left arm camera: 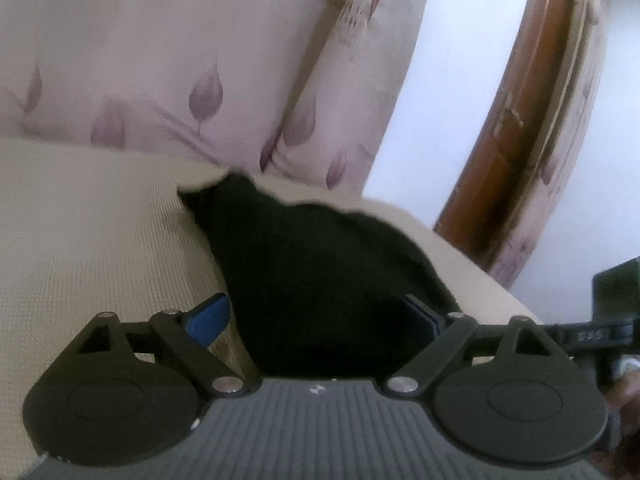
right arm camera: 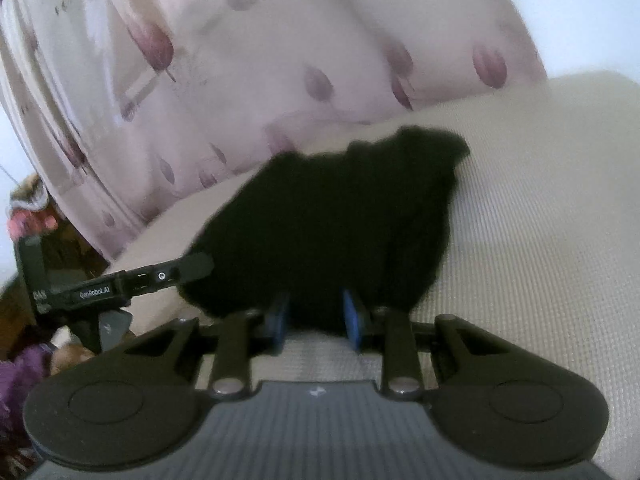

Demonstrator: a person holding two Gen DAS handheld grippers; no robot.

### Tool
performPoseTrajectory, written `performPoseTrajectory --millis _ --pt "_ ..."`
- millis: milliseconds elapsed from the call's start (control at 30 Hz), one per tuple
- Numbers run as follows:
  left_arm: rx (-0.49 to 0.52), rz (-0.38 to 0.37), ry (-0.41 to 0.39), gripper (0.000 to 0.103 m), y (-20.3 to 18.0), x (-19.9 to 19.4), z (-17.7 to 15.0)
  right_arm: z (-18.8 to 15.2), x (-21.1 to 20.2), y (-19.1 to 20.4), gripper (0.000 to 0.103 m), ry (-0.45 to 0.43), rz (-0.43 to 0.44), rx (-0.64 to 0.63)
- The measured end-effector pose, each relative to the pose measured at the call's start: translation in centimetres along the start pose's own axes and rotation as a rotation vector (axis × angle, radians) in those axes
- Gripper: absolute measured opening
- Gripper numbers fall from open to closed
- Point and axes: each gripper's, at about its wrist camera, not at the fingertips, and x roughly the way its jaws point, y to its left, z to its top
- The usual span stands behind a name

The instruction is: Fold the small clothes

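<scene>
Between spread left hand-held gripper (left arm camera: 320, 316) fingers, black garment (left arm camera: 320, 264), right hand-held gripper (right arm camera: 316, 314) pinching its edge

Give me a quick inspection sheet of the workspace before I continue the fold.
Surface: beige woven cushion, bare around the garment.
Job's things: one black garment, bunched, its near edge between both grippers' fingers.
Clutter: purple item at left edge, unclear.
Grippers: left gripper open wide around the cloth; right gripper narrowed on the cloth edge, grip unclear through blur.
Cables: nothing seen.
Surroundings: leaf-print curtain, brown wooden frame.
</scene>
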Motion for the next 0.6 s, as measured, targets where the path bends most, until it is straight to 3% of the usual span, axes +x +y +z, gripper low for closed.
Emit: performPoseTrajectory --millis 167,267,333,433,500,600 --pt "0.041 -0.047 -0.098 0.094 -2.3 -0.9 2.5 1.6 -2.0 0.6 0.03 -0.119 -0.063 -0.027" --pt "0.043 -0.067 -0.086 0.094 -3.2 0.7 3.1 2.6 -1.5 1.2 0.03 -0.146 -0.072 -0.056" --pt "0.026 -0.07 -0.059 0.094 -3.1 2.3 2.8 2.5 -0.5 1.5 0.03 -0.121 -0.07 -0.085" --pt "-0.028 -0.069 -0.019 0.093 -2.0 3.3 1.6 0.9 1.8 0.7 0.029 0.0 -0.092 -0.07" --pt "-0.033 -0.082 -0.03 0.093 -1.8 2.9 0.8 0.3 1.5 0.3 0.029 -0.006 -0.075 -0.065" --pt "0.02 -0.075 -0.032 0.095 -2.2 2.6 -0.2 2.4 0.5 0.6 0.031 -0.004 -0.066 -0.069"
